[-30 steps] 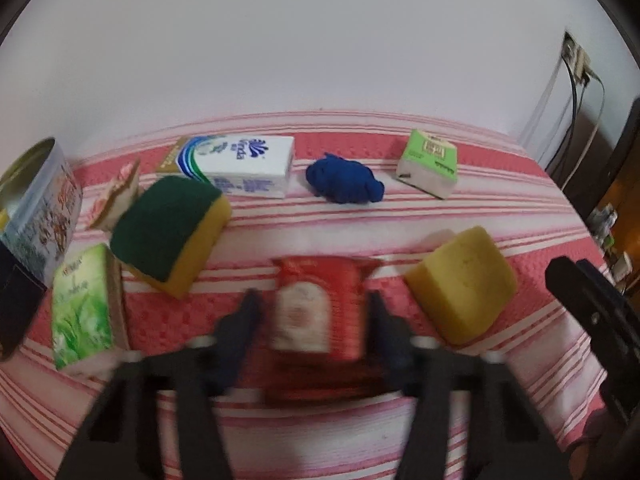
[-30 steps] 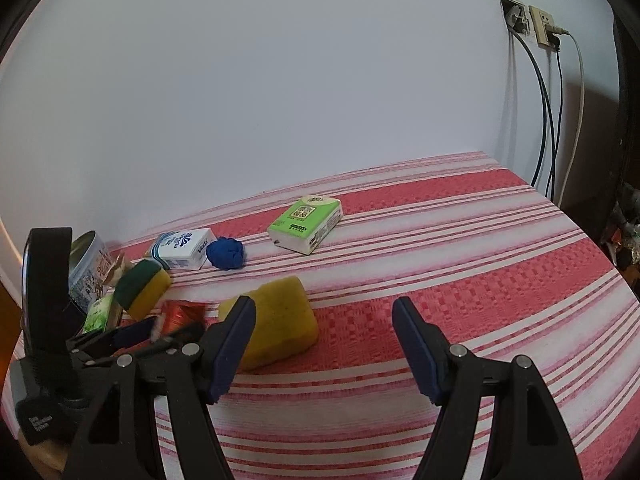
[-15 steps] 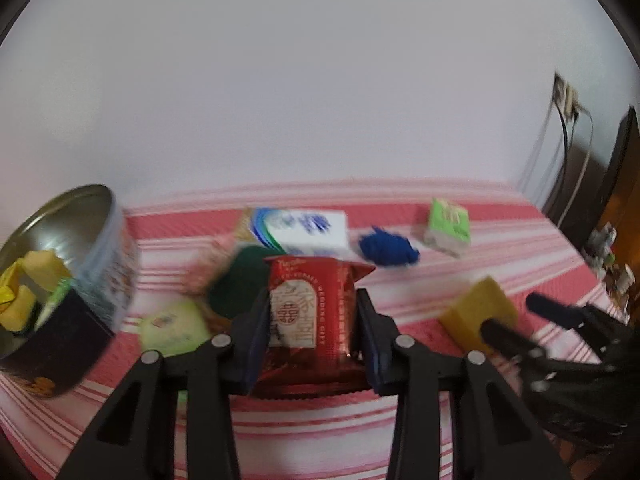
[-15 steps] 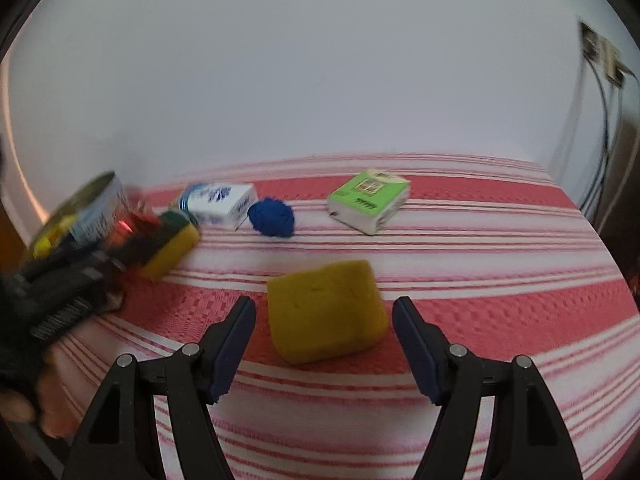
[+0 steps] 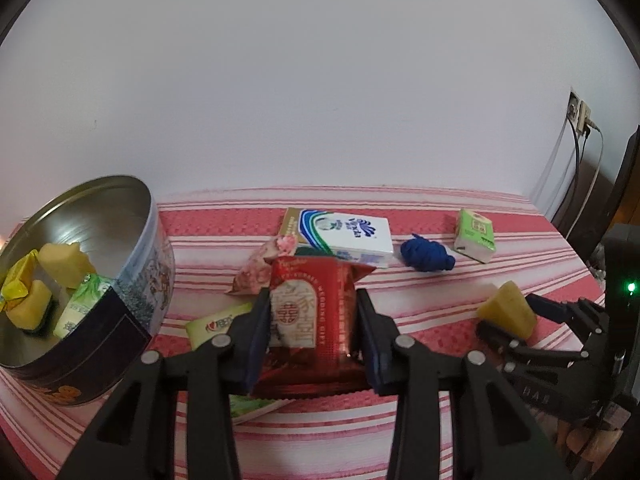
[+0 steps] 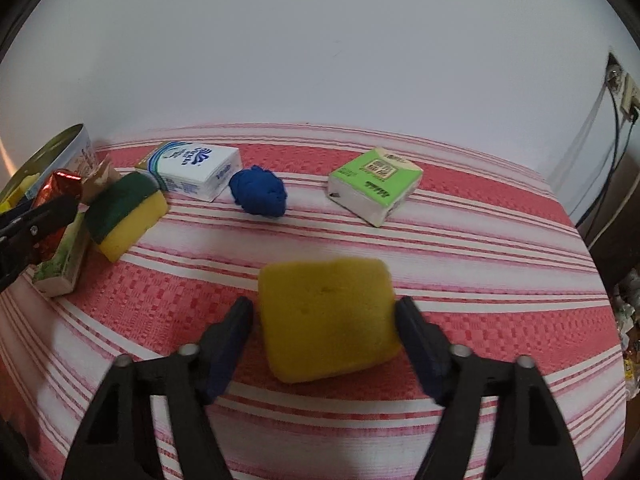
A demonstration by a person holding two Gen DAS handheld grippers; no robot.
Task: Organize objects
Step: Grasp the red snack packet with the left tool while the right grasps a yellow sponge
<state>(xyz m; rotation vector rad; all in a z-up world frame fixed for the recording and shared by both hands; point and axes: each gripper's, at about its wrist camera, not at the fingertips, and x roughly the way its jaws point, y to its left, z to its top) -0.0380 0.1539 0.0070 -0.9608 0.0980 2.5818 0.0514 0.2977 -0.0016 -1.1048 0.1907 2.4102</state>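
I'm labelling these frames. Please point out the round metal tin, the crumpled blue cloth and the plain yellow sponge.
Round metal tin (image 5: 158, 216), left wrist view, on its rim.
Crumpled blue cloth (image 6: 259, 193), right wrist view, on its middle.
Plain yellow sponge (image 6: 326, 314), right wrist view, on its top face.

Red packet (image 5: 310, 320) lifted off cloth, right tool (image 6: 324, 316) now straddling yellow sponge (image 6: 326, 316), closing

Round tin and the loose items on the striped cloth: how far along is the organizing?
Done: the round tin holds a few wrapped items. In hand: the left gripper clamps a red snack packet; the right gripper is closing around the yellow sponge. Left: the green-topped sponge, blue-and-white tissue pack, blue ball, green pack.
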